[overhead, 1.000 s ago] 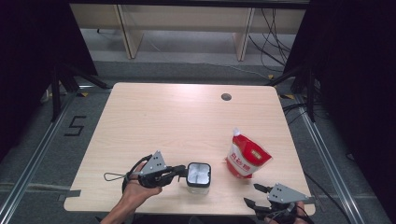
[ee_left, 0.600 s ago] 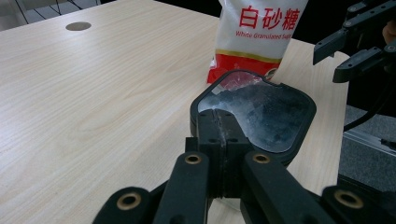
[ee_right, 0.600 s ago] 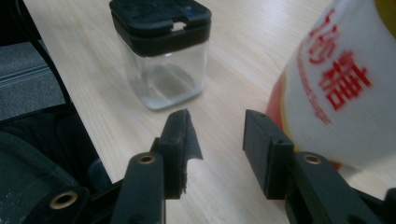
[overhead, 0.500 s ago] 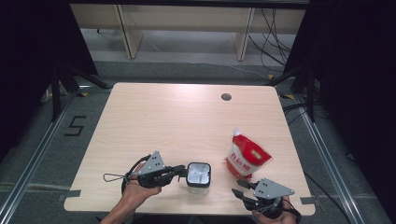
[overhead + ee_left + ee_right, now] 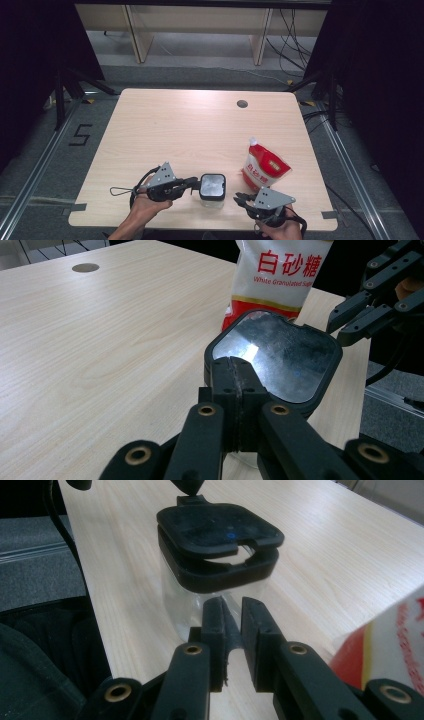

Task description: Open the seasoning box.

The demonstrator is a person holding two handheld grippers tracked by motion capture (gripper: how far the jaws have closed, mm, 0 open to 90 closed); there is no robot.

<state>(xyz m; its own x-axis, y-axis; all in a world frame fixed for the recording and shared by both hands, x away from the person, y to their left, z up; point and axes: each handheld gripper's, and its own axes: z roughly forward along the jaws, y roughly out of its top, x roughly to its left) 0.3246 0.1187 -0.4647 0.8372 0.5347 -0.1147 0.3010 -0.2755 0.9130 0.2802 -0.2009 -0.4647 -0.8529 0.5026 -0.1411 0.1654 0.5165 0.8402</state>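
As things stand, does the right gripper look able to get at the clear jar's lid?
Probably yes. The right gripper sits just beside the jar, nothing between them; the left gripper is shut on the far edge of the lid, leaving the near side free.

Left claw (image 5: 235, 385) clamped on black-lidded jar (image 5: 280, 360), sugar bag (image 5: 280, 275) behind.

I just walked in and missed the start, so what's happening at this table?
A person works two handheld grippers at a wooden table. The left gripper is shut on the rim of the black lid on a small clear jar. The right gripper, its jaws just closing with nothing between them, points at the jar from the other side. A red-and-white sugar pouch stands nearby.
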